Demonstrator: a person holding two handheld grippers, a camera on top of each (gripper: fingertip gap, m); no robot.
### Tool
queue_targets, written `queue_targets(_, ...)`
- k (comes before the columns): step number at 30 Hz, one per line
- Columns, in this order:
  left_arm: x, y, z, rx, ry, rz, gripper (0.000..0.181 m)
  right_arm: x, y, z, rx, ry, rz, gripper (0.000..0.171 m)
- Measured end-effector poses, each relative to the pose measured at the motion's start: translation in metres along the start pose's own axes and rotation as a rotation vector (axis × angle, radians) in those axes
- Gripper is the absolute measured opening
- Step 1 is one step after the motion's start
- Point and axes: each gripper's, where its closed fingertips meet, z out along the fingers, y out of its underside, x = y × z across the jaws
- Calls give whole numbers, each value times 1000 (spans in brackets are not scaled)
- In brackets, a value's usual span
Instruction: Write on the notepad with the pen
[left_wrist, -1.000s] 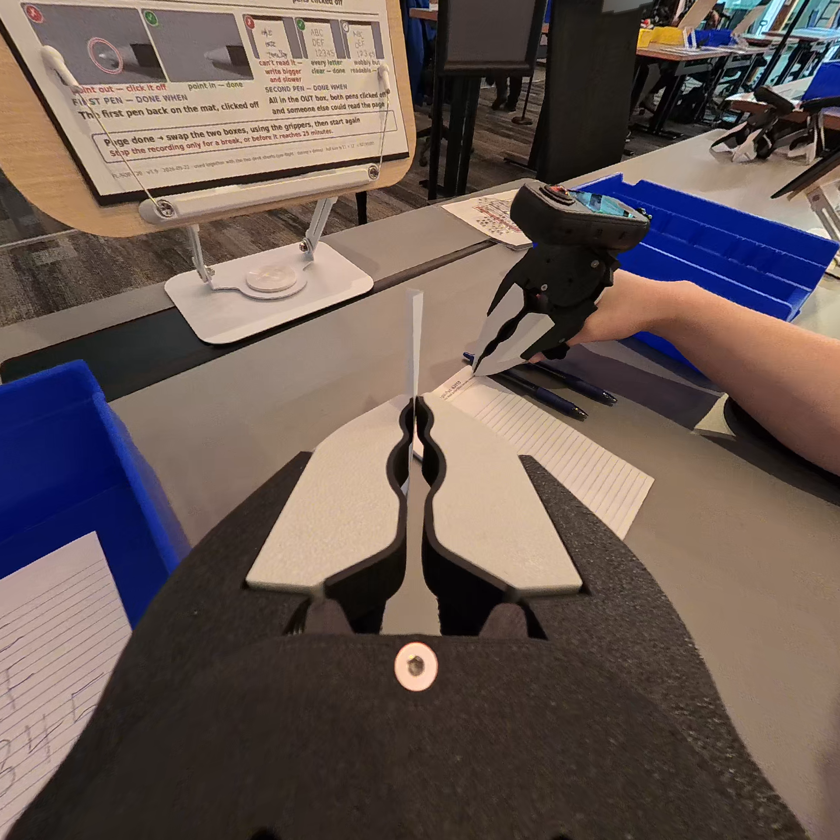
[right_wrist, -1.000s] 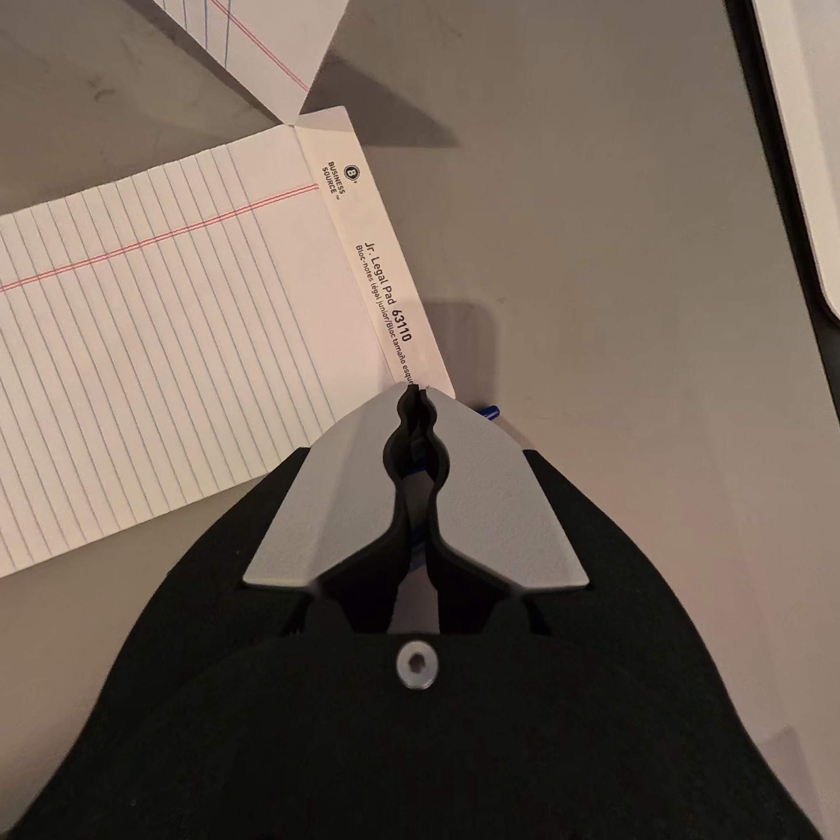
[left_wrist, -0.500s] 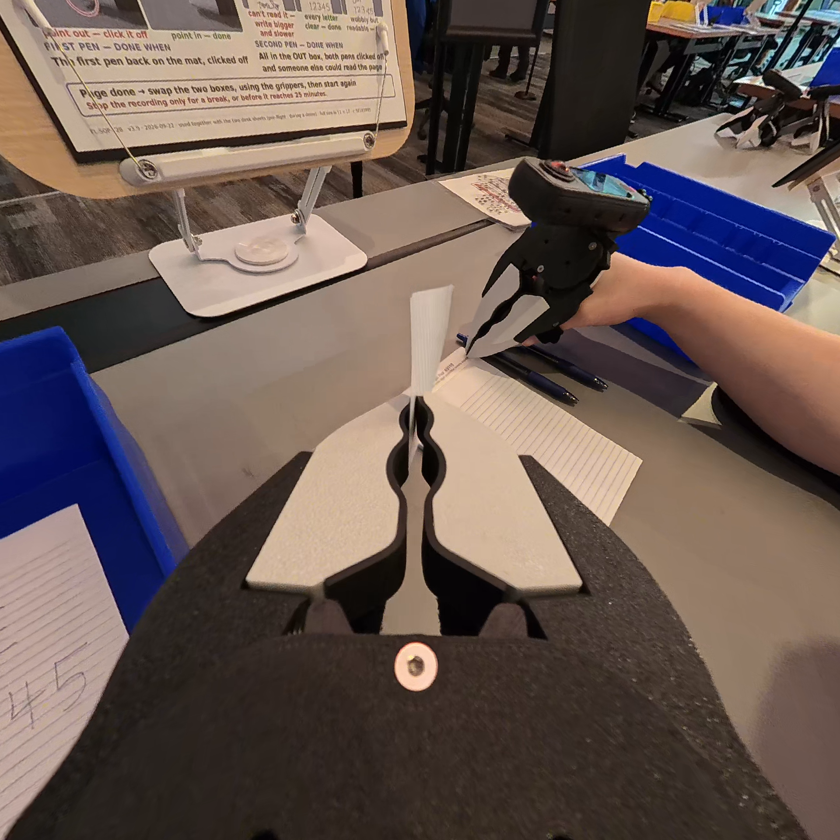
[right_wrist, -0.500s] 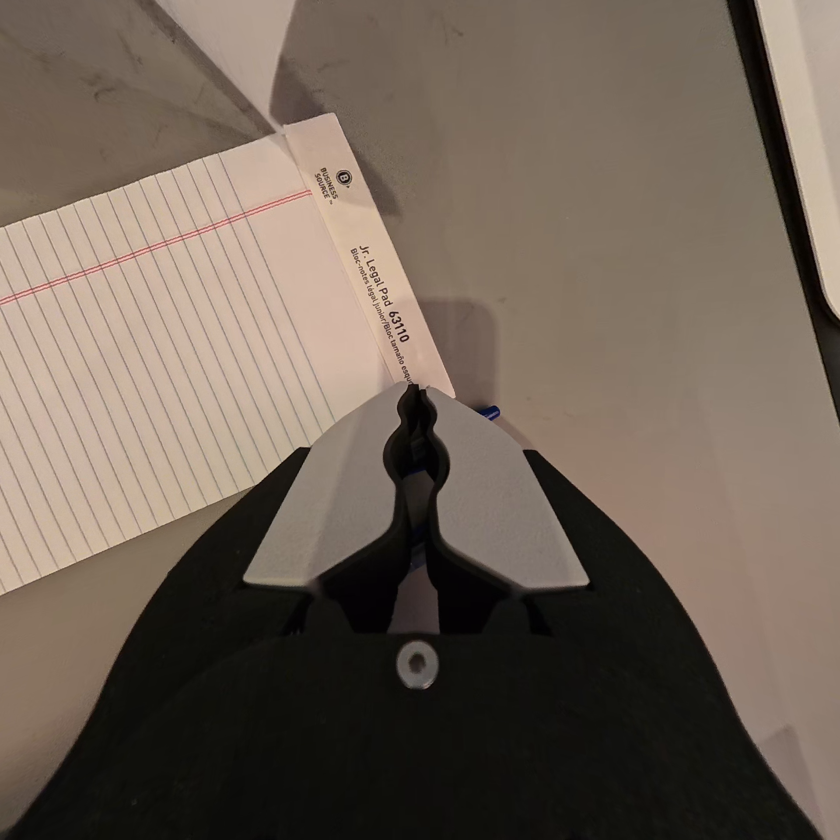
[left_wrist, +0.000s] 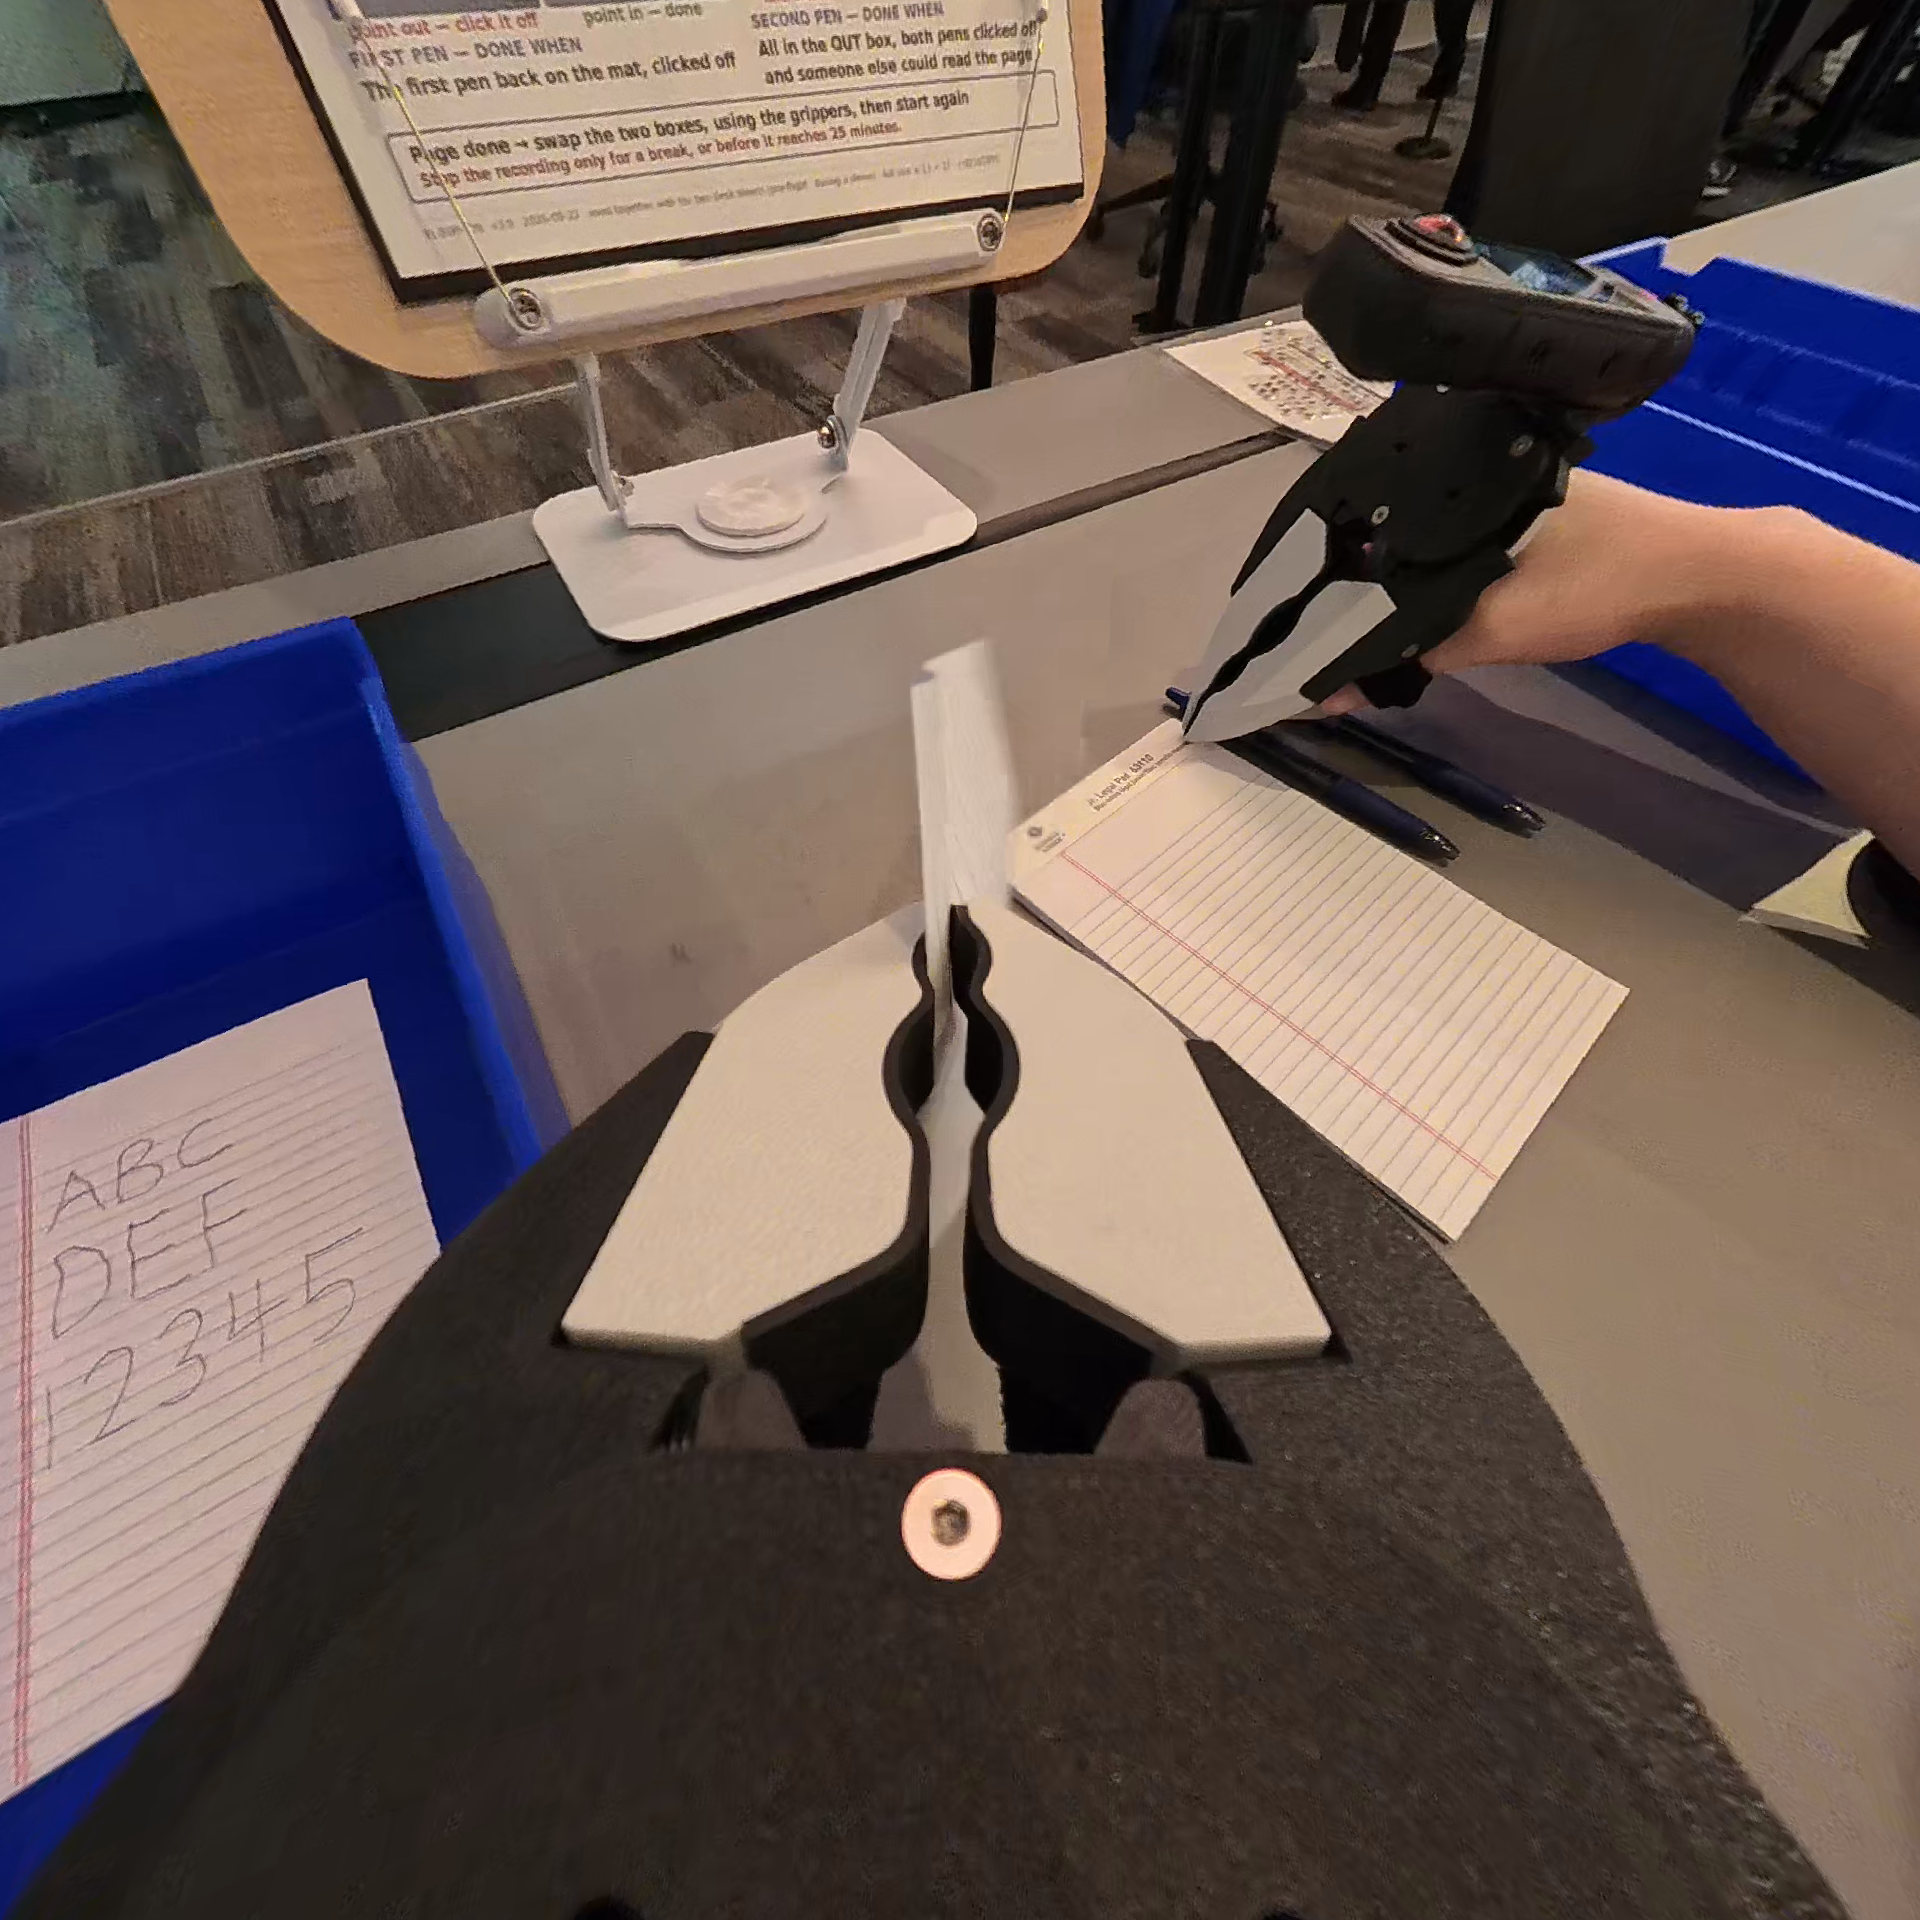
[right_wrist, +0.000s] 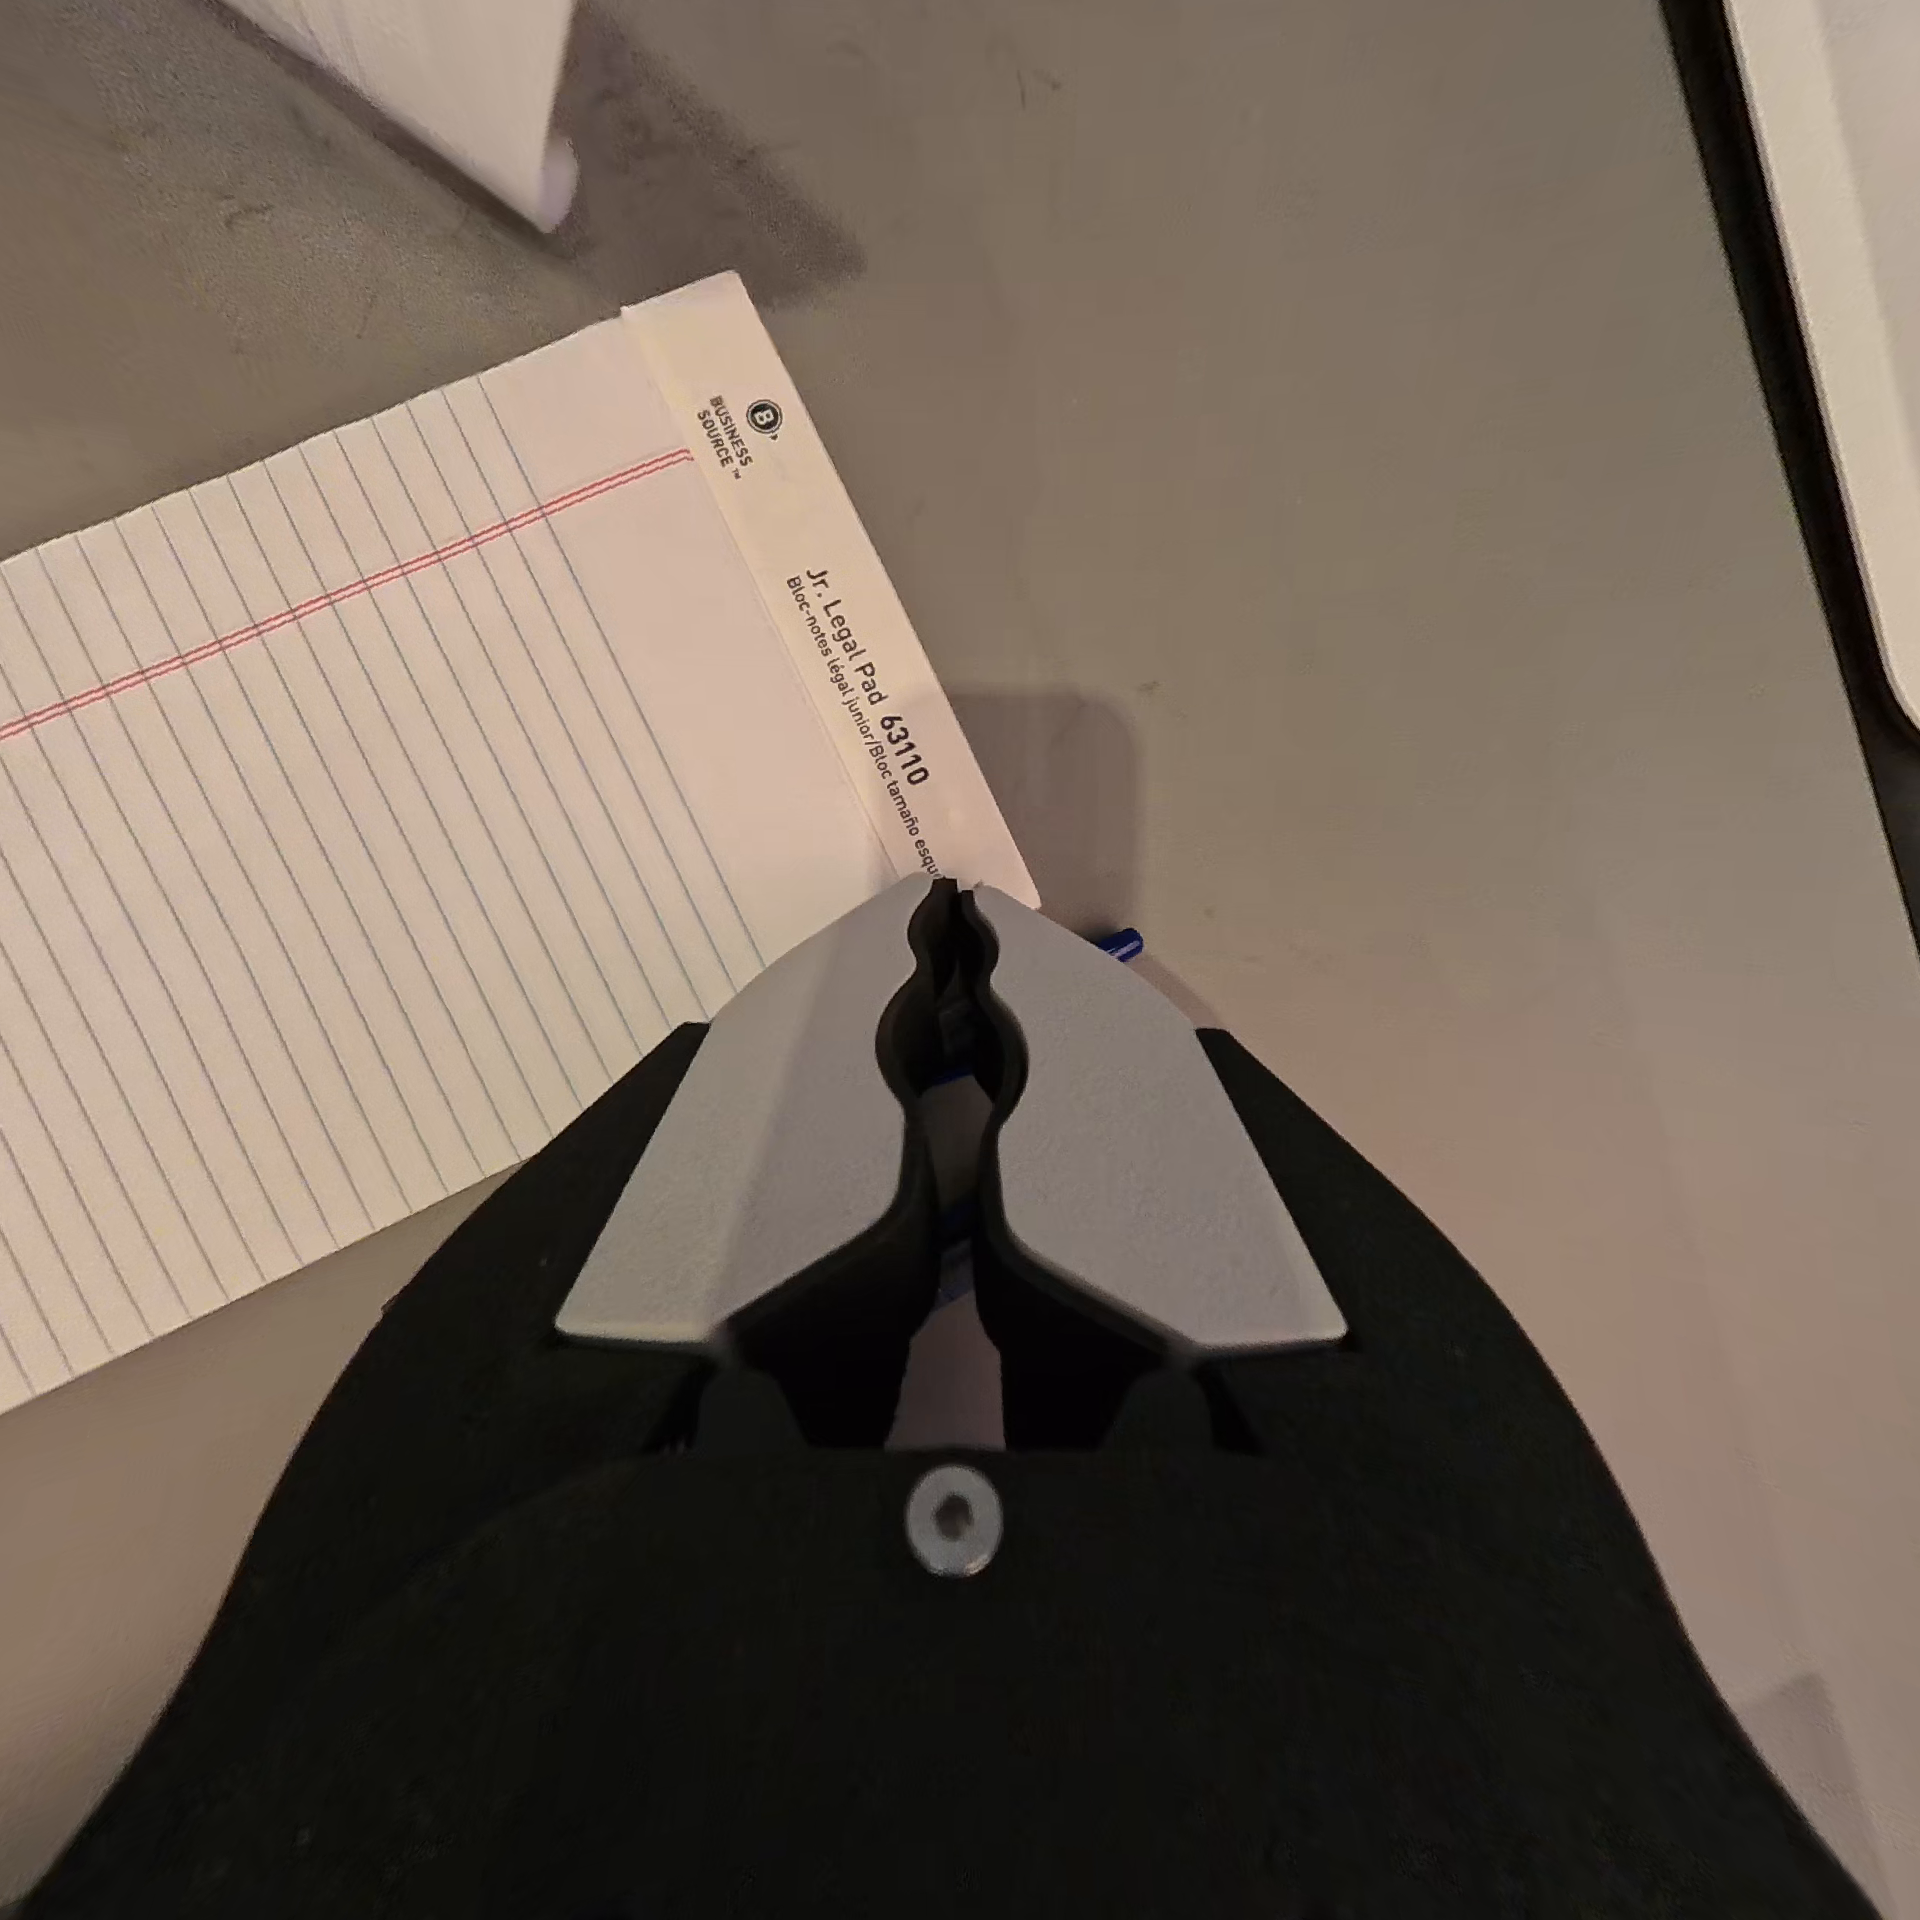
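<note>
Your left gripper (left_wrist: 951, 925) has its fingers clamped on a torn sheet (left_wrist: 961, 769), standing upright just left of the notepad (left_wrist: 1320, 977). Your right gripper (right_wrist: 951, 891), fingers closed and empty, presses the notepad's far corner; the pens (left_wrist: 1361, 805) lie lengthwise just beyond it, nearer your right.

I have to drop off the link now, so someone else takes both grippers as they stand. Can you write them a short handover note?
Left gripper: shut on a torn-off sheet, held upright above the table.
Right gripper: shut, tips pressing the top corner of the notepad at its binding strip.
Two pens lie on the table just beyond the notepad, neither held.
A written sheet already lies in the blue bin on the left.
Done: the sheet is off, and the notepad's top page is blank.
Left: put the held sheet away, probably in that bin, pick up a pen and write on the notepad.
</note>
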Motion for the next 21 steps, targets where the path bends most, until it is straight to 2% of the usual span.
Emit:
queue_targets(5,-1,-4,-14,48,-1,-25,0,0,0,0,3,2,-2,1)
queue_targets(10,9,-16,-19,70,66,-34,0,0,-1,0,4,9,10,0)
queue_targets(14,12,-36,-17,58,73,45,0,4,-5,3,17,54,136,1)
queue_targets(21,29,-79,4,61,104,208,0,8,-9,7,-38,184,202,0)
